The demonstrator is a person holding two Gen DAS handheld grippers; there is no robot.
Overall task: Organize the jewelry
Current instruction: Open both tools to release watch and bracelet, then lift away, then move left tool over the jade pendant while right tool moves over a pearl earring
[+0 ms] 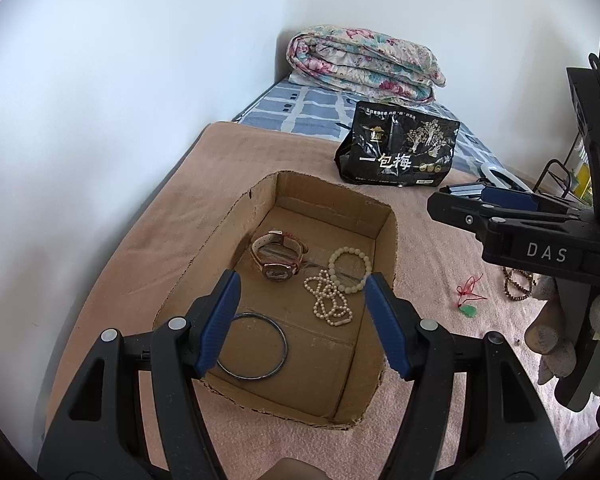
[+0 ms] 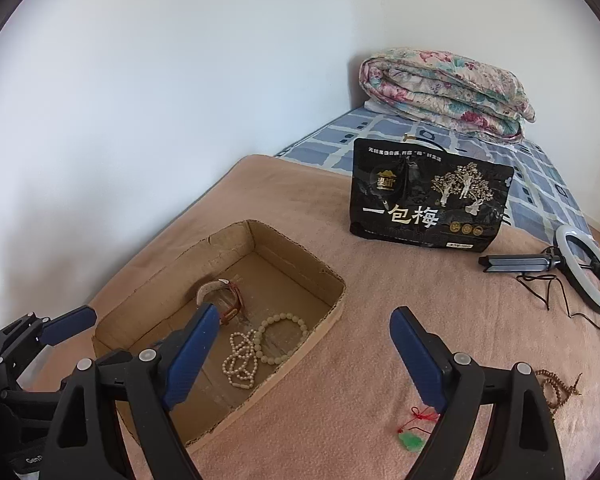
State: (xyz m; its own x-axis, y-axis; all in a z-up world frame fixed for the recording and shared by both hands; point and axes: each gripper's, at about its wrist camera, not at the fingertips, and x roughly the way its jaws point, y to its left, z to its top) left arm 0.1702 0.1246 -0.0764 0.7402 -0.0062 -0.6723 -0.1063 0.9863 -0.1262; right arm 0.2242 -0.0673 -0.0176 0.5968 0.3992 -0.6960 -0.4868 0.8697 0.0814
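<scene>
left gripper [image 1: 302,320] spread, empty | right gripper [image 2: 300,356] spread, empty | cardboard box [image 1: 384,236] holds watch [image 1: 278,256]

One cardboard box [image 1: 260,208] holds four pieces, namely one watch [image 1: 278,254], one pale bead bracelet [image 1: 348,268], one pearl strand [image 1: 328,300] and one metal bangle [image 1: 256,346], while two more (one green pendant [image 2: 412,440] on red cord, one brown bead string [image 2: 556,386]) lie outside, beside one black bag [image 2: 428,204], one ring light [image 2: 584,268] and one folded quilt [image 2: 444,88].
</scene>
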